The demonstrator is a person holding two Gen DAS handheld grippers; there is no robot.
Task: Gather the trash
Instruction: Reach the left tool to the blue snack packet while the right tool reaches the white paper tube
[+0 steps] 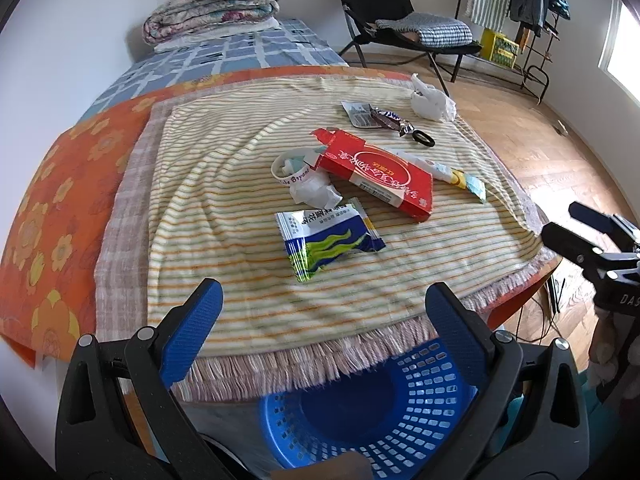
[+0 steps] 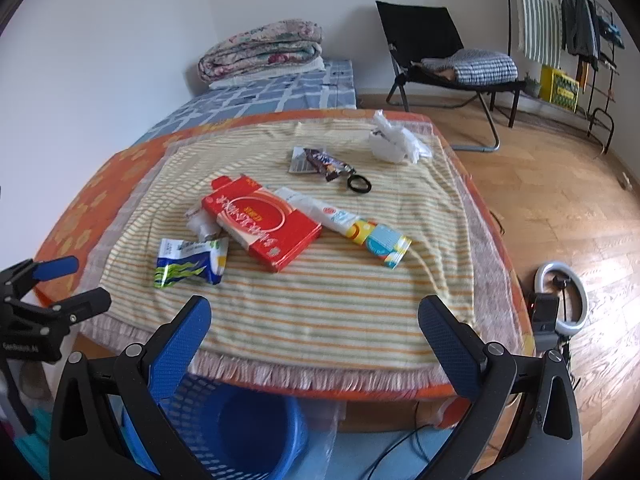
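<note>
Both my grippers, the left gripper (image 1: 324,320) and right gripper (image 2: 316,334), gape wide and hold nothing, hovering at the fringed near edge of the striped cloth (image 1: 224,216). Low in both frames, beneath that edge, sits the blue basket (image 1: 420,412); I cannot tell what it holds. Mid-frame lies the trash: blue-green sachet (image 1: 328,240), red box (image 1: 380,176), crumpled tissue (image 1: 314,192), candy wrapper (image 2: 324,164), white bag (image 2: 394,142). A folding chair (image 2: 436,48) stands upper right.

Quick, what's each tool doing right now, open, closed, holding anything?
Left tool: open, holding nothing, above the blue basket.
Right tool: open, holding nothing, at the table's near edge.
</note>
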